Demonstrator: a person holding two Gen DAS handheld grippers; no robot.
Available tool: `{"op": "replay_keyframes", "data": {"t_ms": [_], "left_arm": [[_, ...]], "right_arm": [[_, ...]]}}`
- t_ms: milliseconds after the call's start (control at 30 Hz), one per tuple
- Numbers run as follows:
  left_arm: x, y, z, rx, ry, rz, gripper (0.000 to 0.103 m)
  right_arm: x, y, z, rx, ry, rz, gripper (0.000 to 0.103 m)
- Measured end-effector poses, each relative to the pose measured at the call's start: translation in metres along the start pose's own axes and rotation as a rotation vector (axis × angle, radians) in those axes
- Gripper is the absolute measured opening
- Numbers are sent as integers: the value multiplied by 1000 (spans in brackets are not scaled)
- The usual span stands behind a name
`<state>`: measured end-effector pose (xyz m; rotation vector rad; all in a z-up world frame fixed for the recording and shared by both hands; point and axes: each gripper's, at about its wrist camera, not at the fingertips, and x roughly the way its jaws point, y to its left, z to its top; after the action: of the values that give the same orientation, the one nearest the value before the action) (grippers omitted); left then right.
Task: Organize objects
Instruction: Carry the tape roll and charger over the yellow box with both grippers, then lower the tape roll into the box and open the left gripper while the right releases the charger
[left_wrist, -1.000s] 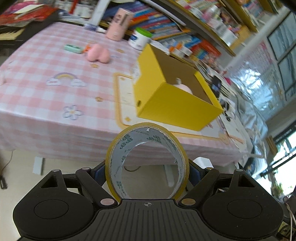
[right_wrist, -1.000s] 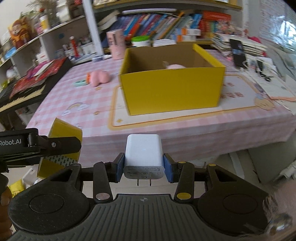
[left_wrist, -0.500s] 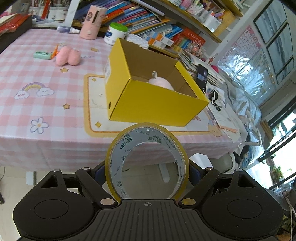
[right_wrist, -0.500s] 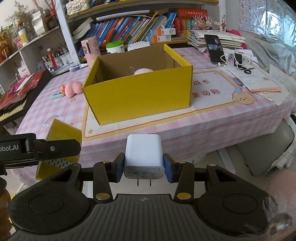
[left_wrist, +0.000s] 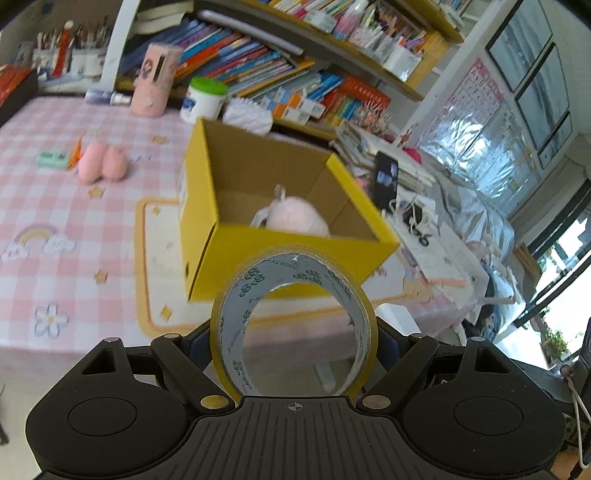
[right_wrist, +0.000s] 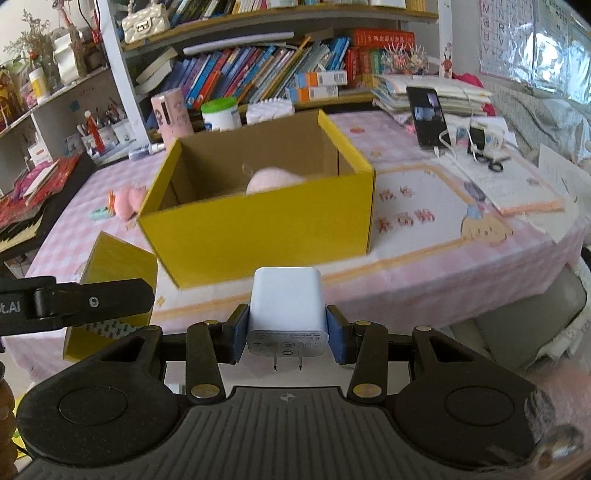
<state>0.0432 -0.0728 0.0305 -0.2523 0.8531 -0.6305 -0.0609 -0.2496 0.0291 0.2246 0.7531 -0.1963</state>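
My left gripper (left_wrist: 293, 339) is shut on a yellow tape roll (left_wrist: 236, 332), held upright off the table's front edge. The tape roll also shows at the left of the right wrist view (right_wrist: 118, 254). My right gripper (right_wrist: 286, 332) is shut on a white plug adapter (right_wrist: 286, 306), prongs toward the camera. An open yellow box (left_wrist: 295, 251) stands on the pink checked table (left_wrist: 55, 206) ahead of both grippers. It also shows in the right wrist view (right_wrist: 266, 229). A pink plush (left_wrist: 295, 218) lies inside it.
A pink plush toy (left_wrist: 101, 164) and a small green item (left_wrist: 51, 158) lie at the table's left. A pink cylinder (left_wrist: 155, 85) and a green-lidded tub (left_wrist: 203, 99) stand at the back. A phone (right_wrist: 428, 116), cables and papers lie at the right.
Both grippers have moved closer to the table and higher, so the box looks larger and its inside shows more. Both grips are unchanged.
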Motion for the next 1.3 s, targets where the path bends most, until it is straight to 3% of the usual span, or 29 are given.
{"op": "replay_keyframes", "data": {"t_ms": [233,467,1033,1300], "left_arm": [[12,-15,36,54,-84,11,85],[38,-28,65,88,-139,79,85],[125,-34,90,155,-35,245,85],[155,-35,87,199,20,299,85]], "right_arm": [[9,-10,38,-41,-67,17,41],[22,-23,85,-83,-147,46,41],[102,-44,163,-189,-139,103,41],[145,-31,180,-244,-44,183,41]]}}
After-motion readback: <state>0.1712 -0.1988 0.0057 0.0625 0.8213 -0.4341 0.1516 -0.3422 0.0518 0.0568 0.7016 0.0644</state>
